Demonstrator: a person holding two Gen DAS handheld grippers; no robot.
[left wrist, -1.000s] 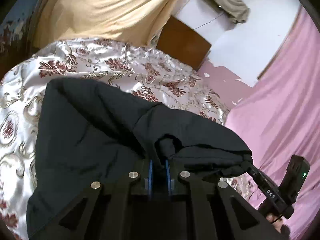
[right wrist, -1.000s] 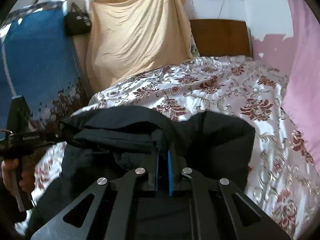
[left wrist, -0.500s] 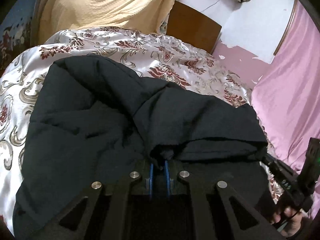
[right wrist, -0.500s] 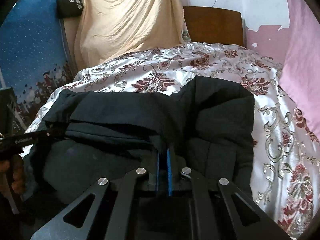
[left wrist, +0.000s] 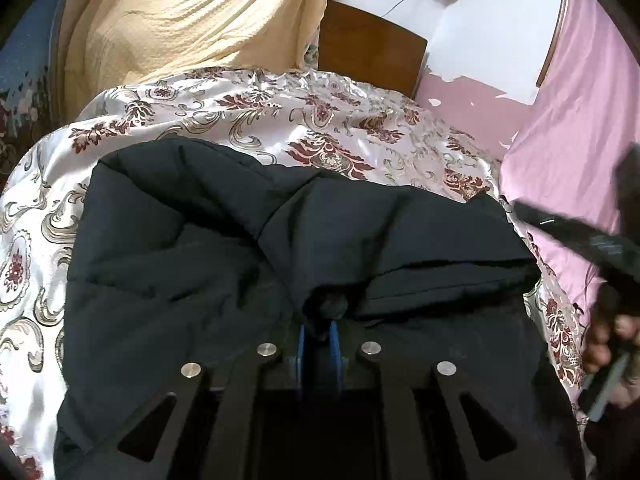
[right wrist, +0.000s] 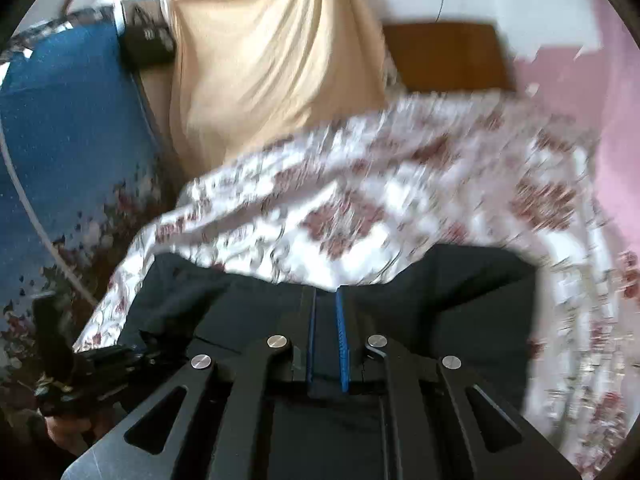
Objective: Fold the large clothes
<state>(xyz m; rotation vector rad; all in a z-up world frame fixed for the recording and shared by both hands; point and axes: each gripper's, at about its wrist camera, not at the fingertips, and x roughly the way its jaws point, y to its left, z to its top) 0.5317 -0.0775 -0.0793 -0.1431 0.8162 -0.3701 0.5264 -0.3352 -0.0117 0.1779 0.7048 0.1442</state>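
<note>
A black padded jacket (left wrist: 240,260) lies folded over on the flowered satin bedspread (left wrist: 320,120). My left gripper (left wrist: 318,320) has a bunched fold of the jacket between its blue pads, and its jaws are opening. In the right wrist view, which is blurred, the jacket (right wrist: 460,300) lies below my right gripper (right wrist: 325,292). Its jaws are opening a little, with nothing between the pads. From the left wrist view the right gripper (left wrist: 580,236) appears as a dark blur off the jacket's right edge, held by a hand (left wrist: 604,344). The left gripper (right wrist: 100,364) shows at the lower left.
A yellow cloth (left wrist: 180,20) hangs behind the bed beside a brown wooden headboard (left wrist: 372,48). A pink curtain (left wrist: 580,120) runs along the right side. On the left are a blue patterned cloth (right wrist: 60,140) and a black bag (right wrist: 148,44).
The jacket has come down onto the bed and spread flatter. My right gripper has let go of the jacket and pulled away from it. The left gripper has sunk, still with the fold in it.
</note>
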